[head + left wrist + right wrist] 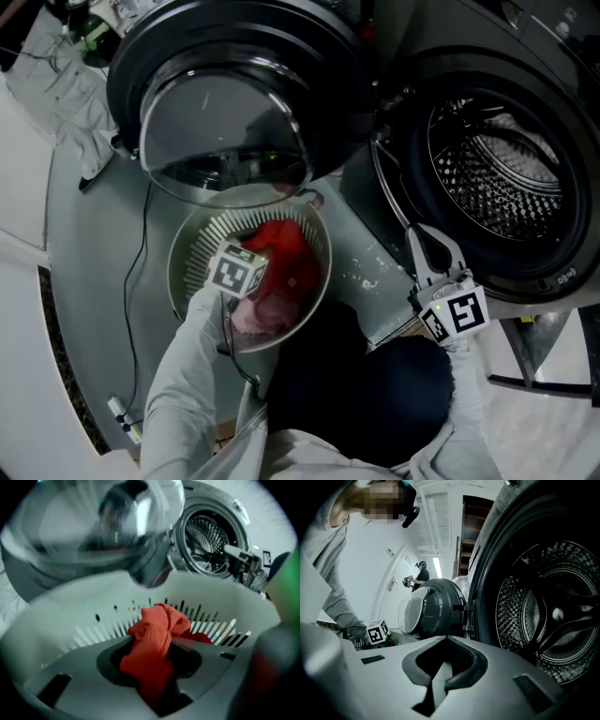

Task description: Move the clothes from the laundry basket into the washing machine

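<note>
A round white laundry basket [183,258] sits on the floor below the washing machine's open glass door [225,103]. Inside it lie a red garment [286,253] and, nearer me, a pink one [267,314]. My left gripper [267,267] hangs over the basket, shut on the red garment [154,639], which bunches up between its jaws above the slotted basket wall [225,592]. My right gripper [427,248] is held level in front of the open steel drum [506,178], its jaws closed together with nothing in them [440,677]. No clothes can be seen in the drum [553,611].
The open door [426,611] swings out to the left of the drum and overhangs the basket's far rim. A white cloth [70,103] lies at the far left, and a thin cable [141,244] runs across the floor beside the basket. Another person [422,576] stands far behind.
</note>
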`<state>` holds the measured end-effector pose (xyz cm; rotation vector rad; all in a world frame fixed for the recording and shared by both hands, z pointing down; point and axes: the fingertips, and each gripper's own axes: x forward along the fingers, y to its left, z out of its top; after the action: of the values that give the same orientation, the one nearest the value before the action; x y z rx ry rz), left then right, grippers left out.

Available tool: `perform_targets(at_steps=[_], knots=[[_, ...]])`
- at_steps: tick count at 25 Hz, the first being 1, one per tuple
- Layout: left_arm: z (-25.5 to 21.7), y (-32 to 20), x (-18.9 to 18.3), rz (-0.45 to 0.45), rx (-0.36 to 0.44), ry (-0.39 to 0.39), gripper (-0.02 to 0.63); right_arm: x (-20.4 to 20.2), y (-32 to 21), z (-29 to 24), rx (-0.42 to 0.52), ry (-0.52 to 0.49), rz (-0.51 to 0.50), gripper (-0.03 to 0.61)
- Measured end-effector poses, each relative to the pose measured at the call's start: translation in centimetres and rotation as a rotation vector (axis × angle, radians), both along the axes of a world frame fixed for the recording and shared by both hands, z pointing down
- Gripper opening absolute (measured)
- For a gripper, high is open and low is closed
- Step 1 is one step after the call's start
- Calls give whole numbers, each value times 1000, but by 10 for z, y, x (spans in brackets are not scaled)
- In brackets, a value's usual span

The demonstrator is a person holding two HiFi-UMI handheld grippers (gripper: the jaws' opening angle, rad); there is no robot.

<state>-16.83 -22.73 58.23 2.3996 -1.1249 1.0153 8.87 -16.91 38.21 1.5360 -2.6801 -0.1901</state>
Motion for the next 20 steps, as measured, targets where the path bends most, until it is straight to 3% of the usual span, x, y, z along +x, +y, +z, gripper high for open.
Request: perform_targets(at_steps=[7, 14, 20], knots=[[-80, 14, -8, -42, 148, 56, 161, -2, -1, -10, -12, 7, -19, 18], [-145, 30, -20, -61, 240, 91, 161, 8, -3, -37, 11, -16, 8, 18], [-199, 42, -7, -59, 323, 161, 161, 21, -3, -57, 33, -36, 39, 18]])
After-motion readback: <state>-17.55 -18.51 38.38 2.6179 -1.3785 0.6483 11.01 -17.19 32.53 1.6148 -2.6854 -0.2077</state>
